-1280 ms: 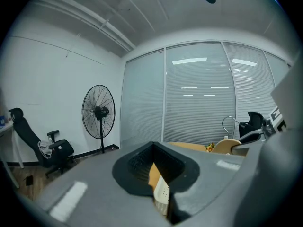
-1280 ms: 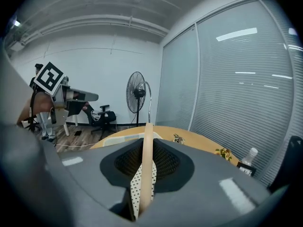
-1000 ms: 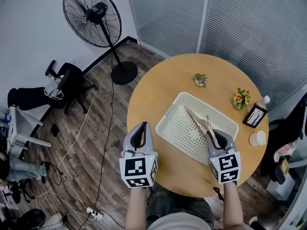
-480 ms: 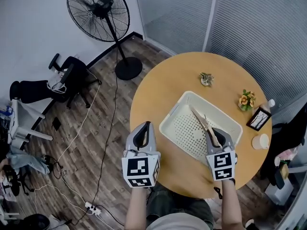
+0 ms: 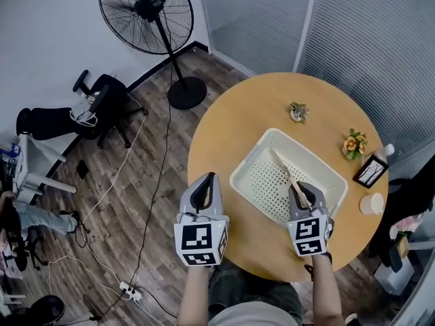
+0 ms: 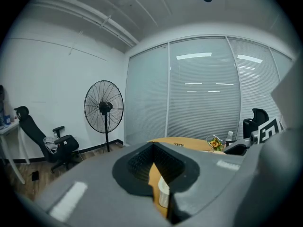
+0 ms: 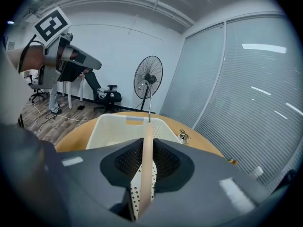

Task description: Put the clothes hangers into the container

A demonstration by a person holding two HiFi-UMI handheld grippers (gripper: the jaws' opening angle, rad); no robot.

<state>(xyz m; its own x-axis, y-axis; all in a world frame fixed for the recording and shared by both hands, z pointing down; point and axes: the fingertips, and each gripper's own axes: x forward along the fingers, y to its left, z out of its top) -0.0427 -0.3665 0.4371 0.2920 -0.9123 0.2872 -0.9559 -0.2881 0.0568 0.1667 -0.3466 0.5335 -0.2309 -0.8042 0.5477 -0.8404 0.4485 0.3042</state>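
Note:
A white perforated container [image 5: 253, 160] sits on the round wooden table [image 5: 224, 134]. My right gripper [image 5: 302, 194] hovers over the container's near right corner, shut on a wooden clothes hanger [image 5: 286, 170] that slants out over the container's floor. In the right gripper view the hanger [image 7: 147, 143] runs straight out between the jaws of the right gripper [image 7: 145, 167], its metal hook over the container [image 7: 111, 120]. My left gripper [image 5: 202, 186] is held off the table's near left edge, jaws shut with nothing in them. The left gripper [image 6: 156, 168] shows only table through its notch.
At the table's right side stand a small plant [image 5: 297, 111], a flower pot [image 5: 354, 143], a framed sign [image 5: 371, 171] and a white cup [image 5: 371, 204]. A standing fan [image 5: 145, 12], an office chair [image 5: 102, 107] and floor cables are to the left.
My right gripper has drifted a little left over the container's near side, carrying the hanger. The left gripper has hardly moved. The head view has shifted slightly.

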